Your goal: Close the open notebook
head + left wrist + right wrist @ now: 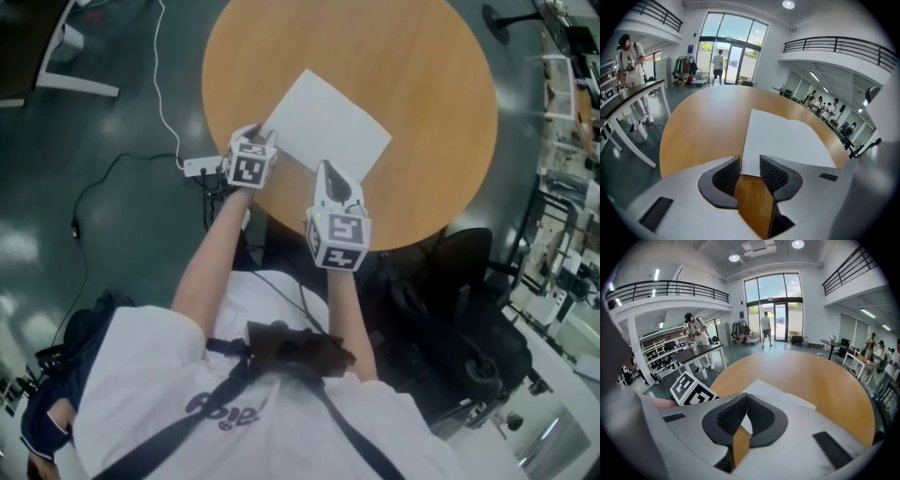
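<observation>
An open white notebook (323, 127) lies flat on the round wooden table (422, 75), turned at a slant. My left gripper (264, 136) is at the notebook's near left corner, pointing down at it. Its jaws stand open, and the page corner (749, 166) shows through the gap between the pads without being pinched. My right gripper (325, 169) hovers at the notebook's near edge with its jaws shut and nothing in them. In the right gripper view (746, 399) the notebook (773, 392) lies just past the tips.
The table's near rim (281, 216) runs just under both grippers. A power strip with a white cable (202, 167) lies on the floor to the left. A black office chair (459, 319) stands at the right. Desks and several people fill the room's far side.
</observation>
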Tool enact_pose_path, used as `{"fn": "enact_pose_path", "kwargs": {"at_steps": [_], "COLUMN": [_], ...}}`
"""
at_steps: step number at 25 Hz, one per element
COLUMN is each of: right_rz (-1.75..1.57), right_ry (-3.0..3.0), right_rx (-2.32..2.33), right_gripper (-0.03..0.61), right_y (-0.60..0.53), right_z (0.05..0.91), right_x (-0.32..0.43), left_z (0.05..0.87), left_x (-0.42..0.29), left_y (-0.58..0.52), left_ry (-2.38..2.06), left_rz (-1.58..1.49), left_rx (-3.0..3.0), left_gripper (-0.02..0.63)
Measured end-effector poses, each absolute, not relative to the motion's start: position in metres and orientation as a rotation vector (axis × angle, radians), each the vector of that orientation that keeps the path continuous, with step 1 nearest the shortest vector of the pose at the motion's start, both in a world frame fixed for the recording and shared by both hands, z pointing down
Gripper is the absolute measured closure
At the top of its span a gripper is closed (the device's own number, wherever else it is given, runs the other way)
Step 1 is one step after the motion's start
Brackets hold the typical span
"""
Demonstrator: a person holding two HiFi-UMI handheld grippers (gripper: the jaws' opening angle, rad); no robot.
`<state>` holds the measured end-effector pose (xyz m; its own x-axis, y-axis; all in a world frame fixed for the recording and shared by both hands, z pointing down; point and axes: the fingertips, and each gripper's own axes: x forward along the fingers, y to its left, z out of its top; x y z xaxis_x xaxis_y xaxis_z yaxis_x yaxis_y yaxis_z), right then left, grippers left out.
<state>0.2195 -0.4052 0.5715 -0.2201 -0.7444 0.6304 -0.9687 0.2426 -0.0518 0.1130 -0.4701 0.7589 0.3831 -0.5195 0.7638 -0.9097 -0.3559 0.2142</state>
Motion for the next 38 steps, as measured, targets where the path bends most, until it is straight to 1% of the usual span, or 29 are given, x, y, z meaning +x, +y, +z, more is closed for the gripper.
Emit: {"fn": "enact_pose_path", "kwargs": {"at_steps": [4,17,24,32,38], "right_rz": [0.636,0.708,0.723,0.717,0.695], "right_ry": [-2.048,-2.056,-2.041,-2.023,-2.012], "right_rx": [1.567,1.617,1.688,1.824,1.939], "right_gripper": [0.555,0.555,0.555,0.555,0.555], "right_y": [-0.404,-0.399,-0.395,-0.388,-0.37], "right_z": [0.572,0.574,0.572,0.557,0.539], "right_x": [0.221,0.222,0.237,0.261,0.28], "left_z": [0.761,0.733,0.7,0.657,0.629], "left_x": [0.11,0.108,0.118,0.147,0.181], "left_y": [-0.471,-0.479,-0.469,-0.456,-0.427], "left_ry": [-1.26,-1.259,-1.238,-1.147,-1.047], "left_rz": [0.838,0.702,0.609,0.529,0.552], "left_rx": [1.988,1.964,2.036,2.156,2.287], "left_gripper": [0.507,0.568,0.575,0.578,0.581]}}
